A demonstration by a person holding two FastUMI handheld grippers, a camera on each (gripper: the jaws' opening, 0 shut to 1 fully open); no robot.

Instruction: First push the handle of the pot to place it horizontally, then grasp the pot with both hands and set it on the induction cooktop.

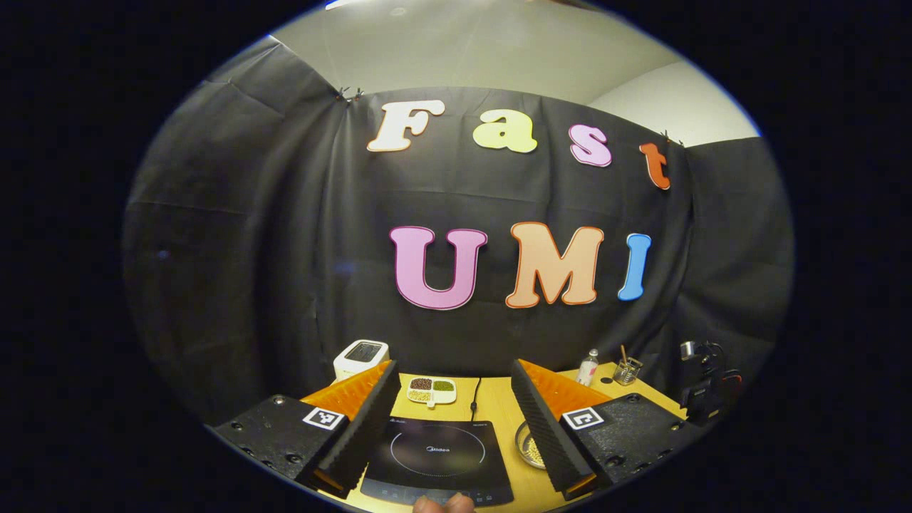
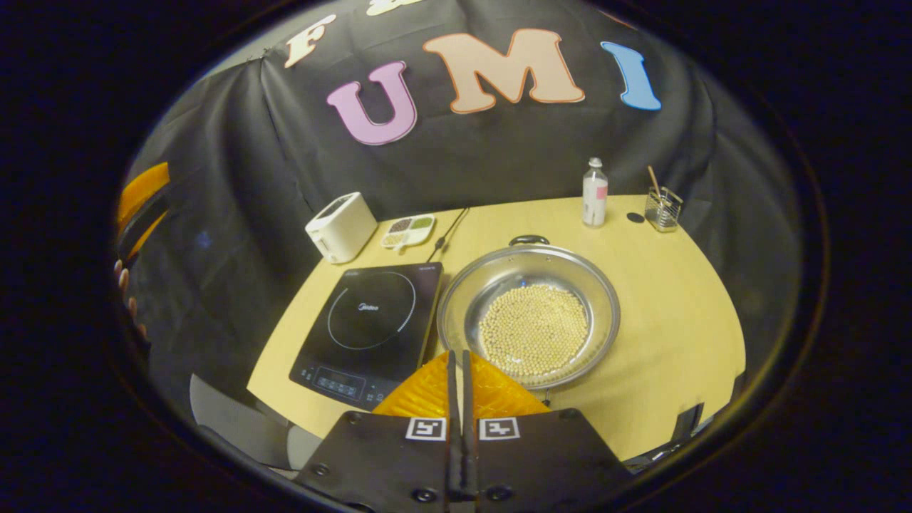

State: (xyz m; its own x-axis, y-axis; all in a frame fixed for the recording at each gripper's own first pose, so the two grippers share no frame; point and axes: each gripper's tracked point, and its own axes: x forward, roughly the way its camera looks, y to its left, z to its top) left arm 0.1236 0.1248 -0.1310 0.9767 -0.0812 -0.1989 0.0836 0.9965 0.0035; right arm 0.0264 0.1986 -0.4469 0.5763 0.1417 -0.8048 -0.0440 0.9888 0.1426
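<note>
A wide steel pot (image 2: pixel 529 313) holding pale beans rests on the wooden table, just right of the black induction cooktop (image 2: pixel 370 320). One dark pot handle (image 2: pixel 529 240) points to the far side; the near side is hidden behind my right gripper (image 2: pixel 457 356). That gripper is shut with nothing between its fingers, and its tips hang over the pot's near-left rim. My left gripper (image 1: pixel 452 365) is open wide above the cooktop (image 1: pixel 434 456), holding nothing. A sliver of the pot (image 1: pixel 529 445) peeks from behind its right finger. In the right gripper view the left gripper (image 2: pixel 142 203) appears at the far left edge.
At the back of the table stand a white toaster (image 2: pixel 340 226), a small divided dish (image 2: pixel 407 229), a bottle (image 2: pixel 594 192) and a glass holder (image 2: pixel 662 208). The cooktop's cord (image 2: pixel 445 235) runs to the back. A hand (image 2: pixel 125 285) shows at the left edge.
</note>
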